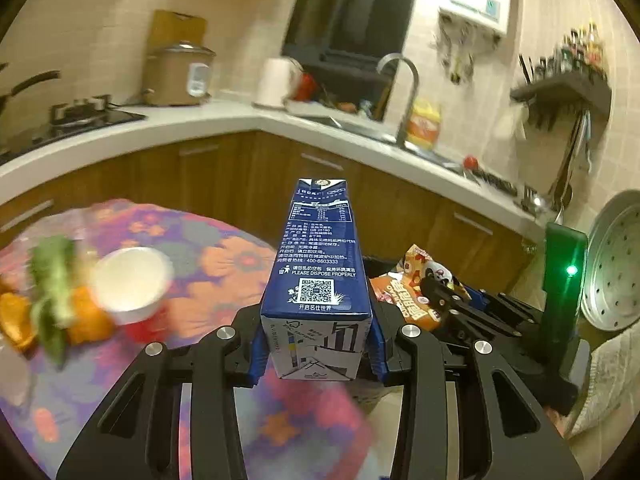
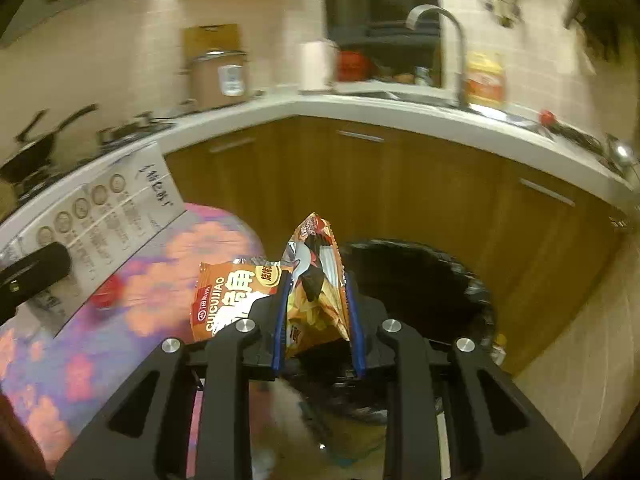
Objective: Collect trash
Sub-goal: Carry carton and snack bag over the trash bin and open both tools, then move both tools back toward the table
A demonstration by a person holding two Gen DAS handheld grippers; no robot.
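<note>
My left gripper (image 1: 316, 340) is shut on a blue milk carton (image 1: 318, 264), held upright above the edge of the flowered table (image 1: 224, 248). My right gripper (image 2: 316, 320) is shut on an orange snack bag (image 2: 316, 292), held over a black-lined trash bin (image 2: 420, 280) beside the table. The right gripper and its bag (image 1: 416, 292) also show to the right in the left wrist view. The carton (image 2: 100, 216) shows at the left in the right wrist view. A white paper cup (image 1: 130, 282), orange peels (image 1: 86, 316) and a green leaf (image 1: 54, 296) lie on the table.
A red bottle cap (image 2: 105, 295) lies on the table. A wooden cabinet with a white counter (image 1: 240, 124) curves behind, with stove, rice cooker (image 1: 178, 74) and sink faucet (image 1: 404, 92). A metal steamer tray (image 1: 616, 264) stands at the right.
</note>
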